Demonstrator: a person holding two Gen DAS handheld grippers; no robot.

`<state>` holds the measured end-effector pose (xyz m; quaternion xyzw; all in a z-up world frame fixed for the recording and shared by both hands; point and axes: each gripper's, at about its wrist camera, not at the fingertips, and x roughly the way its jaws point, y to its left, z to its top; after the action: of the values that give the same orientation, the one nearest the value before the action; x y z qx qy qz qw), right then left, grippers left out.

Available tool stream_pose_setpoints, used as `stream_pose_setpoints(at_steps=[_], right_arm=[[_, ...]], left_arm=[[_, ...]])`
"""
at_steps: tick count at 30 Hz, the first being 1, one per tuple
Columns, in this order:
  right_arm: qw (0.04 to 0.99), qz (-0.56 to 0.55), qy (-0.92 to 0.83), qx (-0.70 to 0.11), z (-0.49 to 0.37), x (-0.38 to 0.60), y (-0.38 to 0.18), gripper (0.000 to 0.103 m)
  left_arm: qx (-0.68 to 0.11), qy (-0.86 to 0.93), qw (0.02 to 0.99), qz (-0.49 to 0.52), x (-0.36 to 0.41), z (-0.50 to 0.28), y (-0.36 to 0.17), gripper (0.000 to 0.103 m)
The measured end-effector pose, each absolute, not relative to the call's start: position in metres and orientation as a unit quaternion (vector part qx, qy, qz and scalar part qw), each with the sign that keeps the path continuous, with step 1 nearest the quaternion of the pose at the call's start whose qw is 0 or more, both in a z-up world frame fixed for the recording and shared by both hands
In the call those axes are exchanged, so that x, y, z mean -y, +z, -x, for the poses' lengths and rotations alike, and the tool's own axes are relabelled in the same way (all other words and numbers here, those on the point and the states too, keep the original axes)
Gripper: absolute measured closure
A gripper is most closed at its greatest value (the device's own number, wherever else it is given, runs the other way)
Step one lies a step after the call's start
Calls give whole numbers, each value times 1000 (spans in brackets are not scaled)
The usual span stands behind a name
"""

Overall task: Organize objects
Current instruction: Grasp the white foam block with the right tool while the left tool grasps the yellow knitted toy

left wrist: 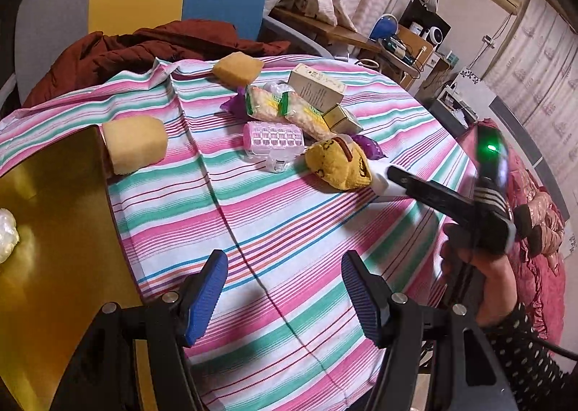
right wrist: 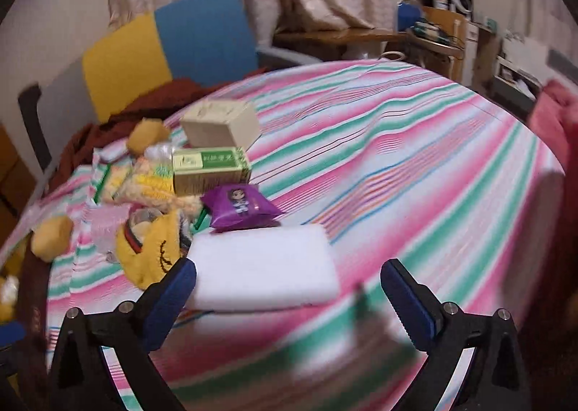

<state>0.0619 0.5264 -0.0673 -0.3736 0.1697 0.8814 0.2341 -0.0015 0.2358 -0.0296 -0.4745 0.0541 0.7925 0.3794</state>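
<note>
A: Containers? What's in them?

B: I see a gold tray [left wrist: 54, 194] at the counter's left edge with a pale crumpled lump [left wrist: 6, 235] on it; a yellow sponge [left wrist: 135, 143] touches its corner.

A: Jaws?

B: My left gripper [left wrist: 285, 297] is wide apart, holding nothing, above the striped cloth [left wrist: 289, 223]. My right gripper [right wrist: 289, 299] is also spread; the white foam block [right wrist: 262, 266] lies between its jaws beside the purple packet [right wrist: 240, 206], unclamped.

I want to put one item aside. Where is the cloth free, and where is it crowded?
Free: the striped cloth right of the purple packet and white foam block, and in front of the left gripper. Crowded: around the green box and yellow pouch.
</note>
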Motion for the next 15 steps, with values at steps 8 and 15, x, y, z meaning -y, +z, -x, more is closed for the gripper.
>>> stream_pose_setpoints(at_steps=[8, 15], right_arm=[[213, 405, 879, -131, -38, -508, -92, 3], [255, 354, 889, -143, -60, -526, -83, 5]], left_arm=[[-59, 793, 376, 476, -243, 10, -27, 37], [-73, 780, 390, 484, -276, 19, -33, 37]])
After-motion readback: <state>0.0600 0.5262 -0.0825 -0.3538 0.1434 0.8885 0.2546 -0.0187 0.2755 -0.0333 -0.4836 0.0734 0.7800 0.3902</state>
